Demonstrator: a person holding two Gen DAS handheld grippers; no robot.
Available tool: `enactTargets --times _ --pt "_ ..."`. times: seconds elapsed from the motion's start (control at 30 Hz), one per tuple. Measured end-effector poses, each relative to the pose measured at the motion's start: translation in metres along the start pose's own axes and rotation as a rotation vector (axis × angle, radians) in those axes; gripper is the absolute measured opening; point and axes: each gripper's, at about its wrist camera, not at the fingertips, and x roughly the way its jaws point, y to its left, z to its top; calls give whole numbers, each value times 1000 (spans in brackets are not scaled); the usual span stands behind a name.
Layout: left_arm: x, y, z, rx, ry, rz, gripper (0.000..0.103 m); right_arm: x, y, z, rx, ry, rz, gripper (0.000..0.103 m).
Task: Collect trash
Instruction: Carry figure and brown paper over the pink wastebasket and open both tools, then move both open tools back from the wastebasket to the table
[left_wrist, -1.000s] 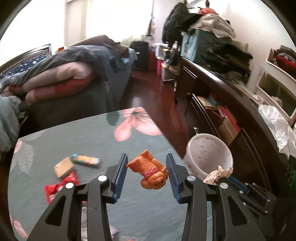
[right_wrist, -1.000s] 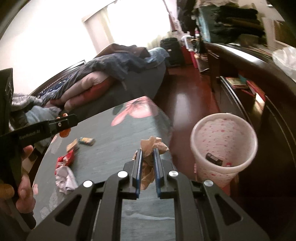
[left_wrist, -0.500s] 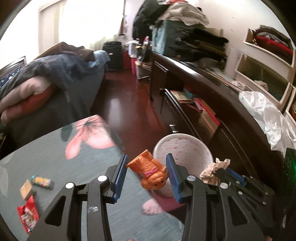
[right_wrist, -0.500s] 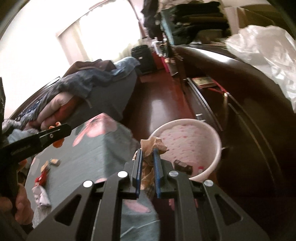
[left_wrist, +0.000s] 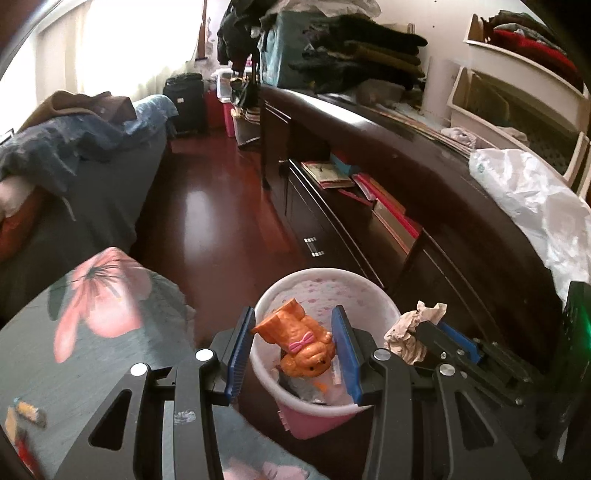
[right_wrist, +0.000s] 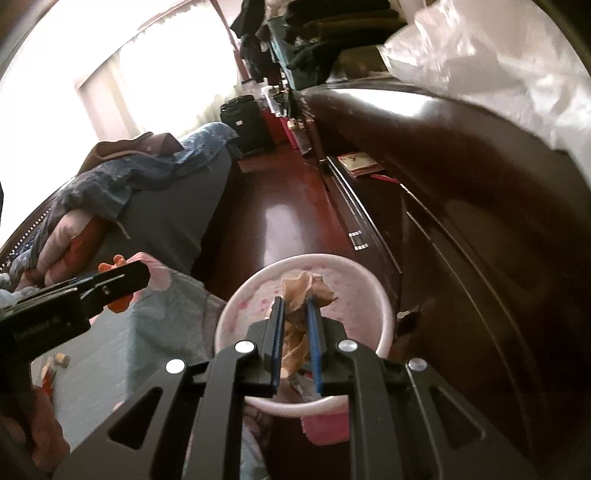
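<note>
The right gripper (right_wrist: 295, 328) is pinching crumpled paper (right_wrist: 308, 290) directly over the pink bin (right_wrist: 384, 314). The left gripper (left_wrist: 293, 349) is holding an orange toy dog (left_wrist: 299, 341), long axis tilted, above the bin's near rim.

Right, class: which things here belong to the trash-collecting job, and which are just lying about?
Job: orange toy dog in left gripper; crumpled paper in right gripper; pink bin; wrapper on table.
Lying about: white plastic bag; books; black suitcase; bedding.
</note>
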Motion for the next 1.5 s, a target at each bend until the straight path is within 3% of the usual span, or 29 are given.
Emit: enactTargets --times 0.03,0.17,0.37,0.63,0.87,1.0,1.07,1.13,1.5 --pt "5 0 1 -4 4 -2 45 4 -3 0 3 3 -3 15" --pt "26 -1 5 -11 8 -3 70 23 -10 1 6 10 -20 16" --pt "39 8 11 -64 8 -6 77 44 -17 0 13 22 -31 39" --pt "23 17 8 -80 -11 25 85 45 -9 -6 9 41 -24 47" --pt "-11 29 -3 -90 -33 66 92 20 16 -12 -30 40 3 54" --pt "-41 44 -14 -106 -60 114 99 -5 39 -18 -73 34 34 58" --pt "-57 55 -23 -114 -64 162 99 -16 54 -23 -99 32 52 65" --pt "-70 69 -33 -128 -56 206 99 -28 70 -29 -130 33 75 66" --pt "-112 193 -94 -343 38 411 99 -59 173 -64 -314 84 241 68"
